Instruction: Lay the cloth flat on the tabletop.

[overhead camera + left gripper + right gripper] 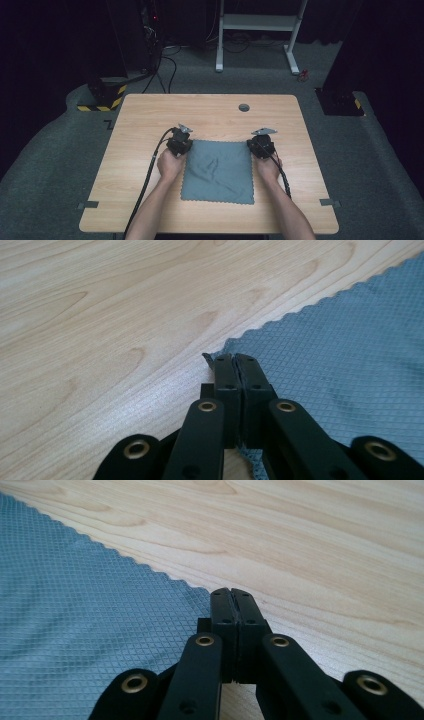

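One grey cloth (218, 171) lies spread nearly flat on the table (150, 120), a little toward the person's side of the middle, with a few soft creases near its centre and a scalloped edge all round. Its two far corners are the ones being worked. Left hand-held gripper (234, 358): jaws together, clamped on the far-left corner, a small tip of fabric poking out beside the pads. Right hand-held gripper (232, 593): jaws together at the far-right corner; the cloth edge runs in under them, so I read it as pinched too, though the fabric between the pads is hard to make out. Both corners sit low, at or just above the wood.

Judgement: the grasp looks done on both sides; lifting, folding or carrying the cloth is all left to do. Near edge untouched, lying flat. Table otherwise bare apart from a round cable port (244, 107) near the far edge.
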A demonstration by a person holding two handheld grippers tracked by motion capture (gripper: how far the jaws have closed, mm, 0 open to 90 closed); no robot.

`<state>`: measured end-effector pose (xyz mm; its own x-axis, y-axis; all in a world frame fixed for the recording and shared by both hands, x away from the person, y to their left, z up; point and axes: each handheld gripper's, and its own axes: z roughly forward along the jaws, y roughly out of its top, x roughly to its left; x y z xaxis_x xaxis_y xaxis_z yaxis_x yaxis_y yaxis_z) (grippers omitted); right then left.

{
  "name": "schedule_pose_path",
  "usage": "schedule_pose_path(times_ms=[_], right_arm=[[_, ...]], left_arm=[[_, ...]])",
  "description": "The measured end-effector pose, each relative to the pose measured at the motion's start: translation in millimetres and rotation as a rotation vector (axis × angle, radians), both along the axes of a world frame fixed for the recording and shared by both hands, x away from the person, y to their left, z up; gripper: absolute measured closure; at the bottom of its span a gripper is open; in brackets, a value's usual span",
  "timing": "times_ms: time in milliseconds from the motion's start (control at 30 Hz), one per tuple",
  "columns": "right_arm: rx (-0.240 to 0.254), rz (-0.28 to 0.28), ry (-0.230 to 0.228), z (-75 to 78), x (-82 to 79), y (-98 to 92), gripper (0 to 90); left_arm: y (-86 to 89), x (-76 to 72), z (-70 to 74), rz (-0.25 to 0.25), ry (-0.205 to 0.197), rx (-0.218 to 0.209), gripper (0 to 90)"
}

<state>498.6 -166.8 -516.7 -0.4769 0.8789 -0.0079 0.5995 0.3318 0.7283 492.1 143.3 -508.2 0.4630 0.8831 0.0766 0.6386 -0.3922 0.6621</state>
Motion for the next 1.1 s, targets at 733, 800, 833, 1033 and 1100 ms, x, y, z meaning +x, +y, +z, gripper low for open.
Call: schedule_pose_path(times_ms=[733, 800, 833, 1033, 1100], right_arm=[[0.027, 0.198, -0.004, 13.8, -79.2, -4.8, 70.4], [0.03, 0.232, 0.009, 10.3, -95.4, -4.5, 70.0], [0.024, 0.249, 0.012, 8.5, -103.1, -4.3, 69.5], [0.009, 0.307, 0.008, -0.3, -132.8, -5.6, 65.4], [-0.004, 0.317, 0.009, -2.3, -138.4, -5.2, 64.1]], left_arm=[[9.6, -94.1, 1.9, -0.174, 0.007, -0.077, 50.5], [10.9, -107.8, -1.1, -0.184, 0.009, -0.086, 50.5], [10.9, -115.1, -2.4, -0.196, 0.012, -0.069, 50.5], [11.1, -139.4, -5.4, -0.222, -0.022, -0.016, 49.7], [12.3, -144.4, -5.5, -0.224, -0.029, -0.007, 49.6]])
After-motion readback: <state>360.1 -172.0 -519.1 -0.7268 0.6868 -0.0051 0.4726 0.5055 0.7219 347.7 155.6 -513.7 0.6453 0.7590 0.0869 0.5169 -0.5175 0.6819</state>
